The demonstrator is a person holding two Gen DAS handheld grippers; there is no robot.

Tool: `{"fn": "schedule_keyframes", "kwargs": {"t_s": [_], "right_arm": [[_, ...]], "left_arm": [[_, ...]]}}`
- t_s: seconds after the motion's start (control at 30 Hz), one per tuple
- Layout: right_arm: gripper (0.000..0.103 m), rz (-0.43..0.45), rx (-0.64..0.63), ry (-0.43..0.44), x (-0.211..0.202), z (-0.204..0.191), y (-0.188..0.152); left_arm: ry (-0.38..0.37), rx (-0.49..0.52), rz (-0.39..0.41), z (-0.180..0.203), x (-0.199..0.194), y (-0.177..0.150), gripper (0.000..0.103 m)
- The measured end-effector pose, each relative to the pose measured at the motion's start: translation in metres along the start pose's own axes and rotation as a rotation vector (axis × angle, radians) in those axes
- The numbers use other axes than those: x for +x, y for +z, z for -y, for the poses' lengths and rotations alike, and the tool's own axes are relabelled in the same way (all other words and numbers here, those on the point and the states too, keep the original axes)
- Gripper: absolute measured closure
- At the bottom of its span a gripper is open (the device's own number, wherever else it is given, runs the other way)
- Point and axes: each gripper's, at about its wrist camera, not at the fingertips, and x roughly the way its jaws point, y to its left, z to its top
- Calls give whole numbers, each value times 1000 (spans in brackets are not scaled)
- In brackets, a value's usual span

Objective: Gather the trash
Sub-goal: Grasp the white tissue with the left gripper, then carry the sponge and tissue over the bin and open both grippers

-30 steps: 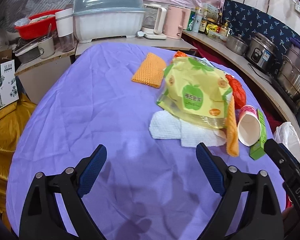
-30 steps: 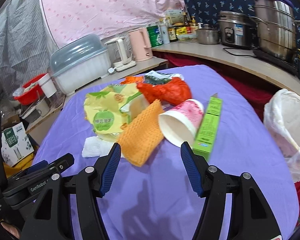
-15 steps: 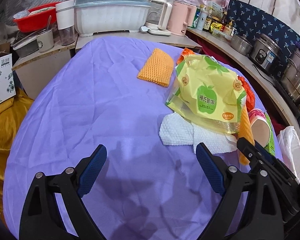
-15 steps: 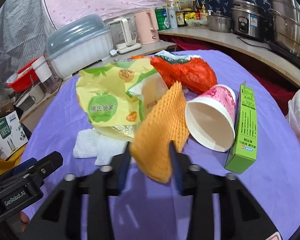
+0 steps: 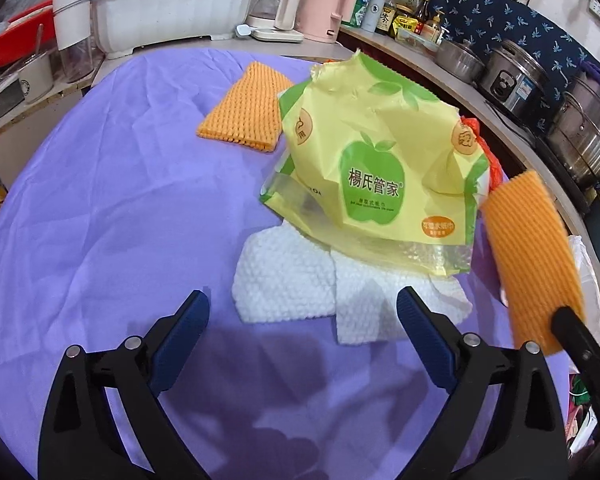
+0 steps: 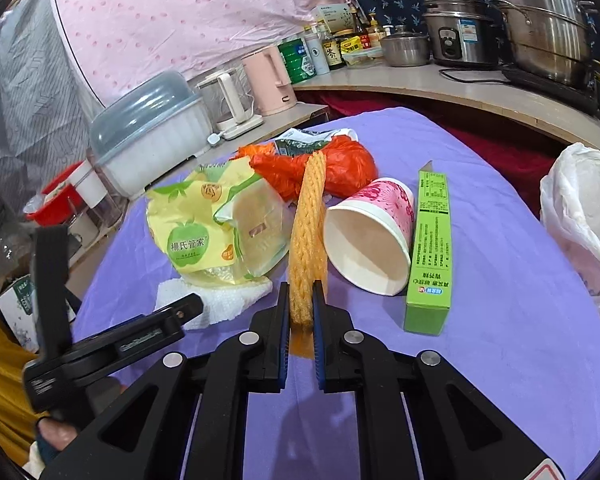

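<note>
Right gripper (image 6: 301, 312) pinches one end of an orange foam net (image 6: 306, 236), lifted edge-on so it clears the cup (image 6: 370, 236) and green box (image 6: 430, 248), likely bound for the white bag (image 6: 580, 208) at the table's right edge. Left gripper (image 5: 303, 320) hovers wide apart and empty near the paper towels (image 5: 296, 276), which lie part-tucked under the yellow wrapper (image 5: 376, 176). A second net (image 5: 246, 110) lies flat further back.

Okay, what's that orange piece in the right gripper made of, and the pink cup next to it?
The orange piece looks like soft foam netting, the fruit-wrap kind: matte, with a woven mesh ribbing, and it squashes between the right gripper pads. The pink cup seems to be paper: plain matte white inside, a thin rolled rim, floral print outside.
</note>
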Motion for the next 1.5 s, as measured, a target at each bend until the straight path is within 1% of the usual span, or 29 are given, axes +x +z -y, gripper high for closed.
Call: {"fn": "schedule_keyframes", "kwargs": {"t_s": [0.03, 0.07, 0.1, 0.13, 0.17, 0.2, 0.23, 0.27, 0.3, 0.5, 0.87, 1.13, 1.23, 1.33, 1.5], "right_arm": [[93, 4, -3, 1, -1, 0, 1], [93, 7, -4, 1, -2, 1, 1], [93, 8, -4, 3, -3, 1, 1], [93, 10, -1, 5, -4, 1, 2], [93, 12, 3, 8, -5, 3, 1], [93, 13, 5, 11, -6, 3, 1], [93, 15, 6, 11, -7, 3, 1], [93, 17, 6, 11, -8, 3, 1], [93, 18, 7, 12, -9, 4, 1], [93, 40, 20, 18, -23, 9, 1], [93, 110, 48, 21, -67, 22, 2], [93, 150, 82, 3, -94, 40, 1], [93, 160, 97, -7, -101, 49, 0], [93, 168, 108, -15, -106, 55, 0], [93, 179, 123, -25, -114, 65, 0]], "left_arm": [[2, 4, 5, 1, 0, 1, 15], [-2, 9, 12, 2, 0, 1, 25], [-14, 14, 11, 4, -1, 1, 38], [-25, 19, 3, 5, -1, 1, 44], [-30, 24, 3, 7, -3, 0, 55], [-32, 29, 5, 9, -4, -1, 68], [-31, 40, 4, 12, -5, -3, 74], [-33, 52, 3, 15, -7, -5, 86], [-34, 61, 3, 17, -8, -7, 93], [-65, 79, 25, 29, -29, -22, 99], [-160, 116, 49, 58, -82, -50, 99], [-220, 160, 51, 83, -105, -63, 99], [-240, 182, 67, 95, -115, -63, 99], [-257, 203, 101, 107, -127, -57, 99], [-272, 214, 169, 120, -146, -32, 99]]}}
